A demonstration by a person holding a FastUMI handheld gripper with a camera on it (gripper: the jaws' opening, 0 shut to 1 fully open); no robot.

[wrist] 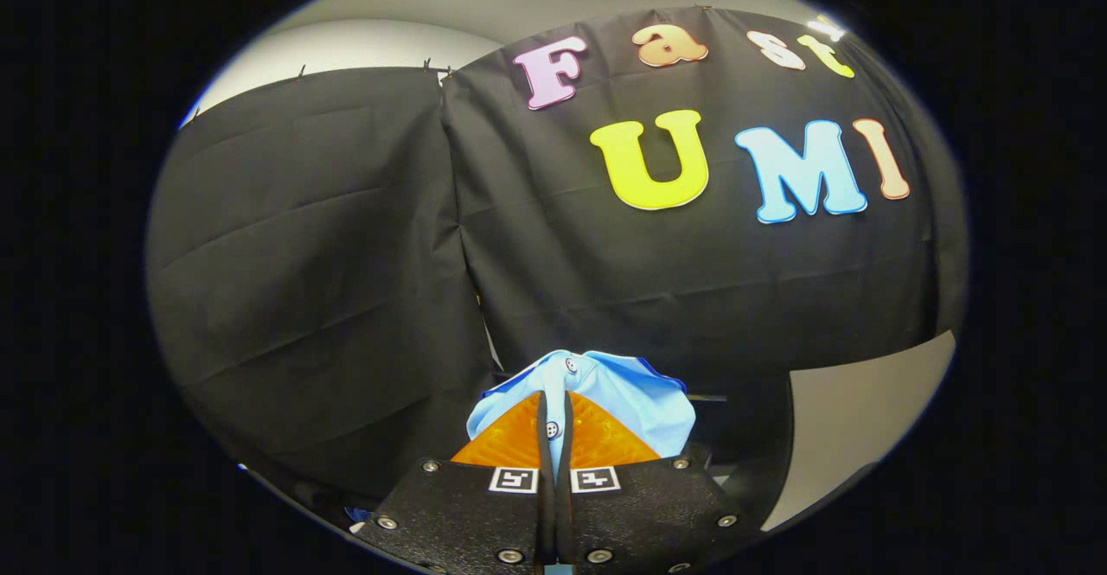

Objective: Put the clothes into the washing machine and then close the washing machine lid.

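The gripper (553, 411) has its 2 fingers closed on a fold of the light blue shirt (623, 393), which bunches just ahead of them and looks soft, light and floppy.

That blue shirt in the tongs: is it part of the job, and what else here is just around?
Part of the job:
- light blue buttoned cloth shirt, pinched between both fingers
- tongs, shut on it

Just around:
- black cloth booth wall
- pale grey wall behind
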